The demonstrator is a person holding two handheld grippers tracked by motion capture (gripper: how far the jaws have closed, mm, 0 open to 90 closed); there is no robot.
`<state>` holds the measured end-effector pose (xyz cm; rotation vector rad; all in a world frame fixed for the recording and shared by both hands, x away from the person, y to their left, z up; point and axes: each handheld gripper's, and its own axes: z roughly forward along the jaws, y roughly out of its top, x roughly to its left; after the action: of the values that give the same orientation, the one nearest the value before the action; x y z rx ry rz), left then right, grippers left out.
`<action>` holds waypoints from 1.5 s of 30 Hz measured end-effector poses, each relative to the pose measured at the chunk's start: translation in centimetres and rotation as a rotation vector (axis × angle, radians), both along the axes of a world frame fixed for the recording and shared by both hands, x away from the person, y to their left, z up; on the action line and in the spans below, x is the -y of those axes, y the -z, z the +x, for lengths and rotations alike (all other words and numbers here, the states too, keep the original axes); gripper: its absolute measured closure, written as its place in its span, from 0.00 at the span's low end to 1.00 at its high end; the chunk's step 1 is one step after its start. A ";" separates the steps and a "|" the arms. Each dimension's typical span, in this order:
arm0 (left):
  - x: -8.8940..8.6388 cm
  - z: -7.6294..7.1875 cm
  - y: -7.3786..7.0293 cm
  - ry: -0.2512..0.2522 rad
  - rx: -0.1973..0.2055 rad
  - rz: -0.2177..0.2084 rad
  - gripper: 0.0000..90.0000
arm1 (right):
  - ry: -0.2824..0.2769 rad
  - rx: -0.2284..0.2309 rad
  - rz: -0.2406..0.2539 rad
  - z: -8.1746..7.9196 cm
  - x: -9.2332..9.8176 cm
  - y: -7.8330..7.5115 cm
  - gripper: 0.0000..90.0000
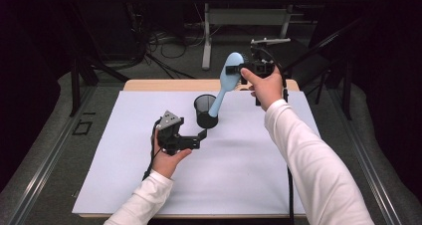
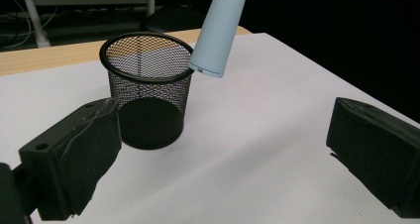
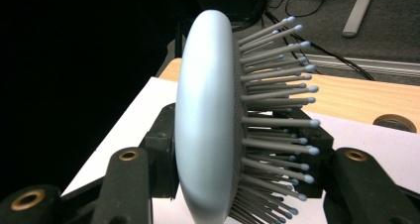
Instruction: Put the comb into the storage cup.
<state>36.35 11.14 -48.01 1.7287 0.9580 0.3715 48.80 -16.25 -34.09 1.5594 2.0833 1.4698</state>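
Light-blue hairbrush [image 1: 225, 83] clamped by its head in the right gripper [image 1: 238, 70], handle slanting down toward 7 o'clock, tip at the mesh cup [image 1: 205, 111] rim. Left gripper [image 1: 201, 135], jaws apart and holding nothing, sits at the cup's 6 o'clock on the white mat [image 1: 239, 165].

High view above the table [image 1: 124, 185]; gripper views close, sharing its white top.
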 end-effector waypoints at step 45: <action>-0.3 0.1 0.0 -0.010 0.001 -0.011 0.01 | 0.035 0.188 -0.154 0.4 -4.6 -0.2 0.54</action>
<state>36.47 11.42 -47.97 1.7148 0.9667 0.3725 49.23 -11.62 -33.86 1.3400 1.9995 1.3514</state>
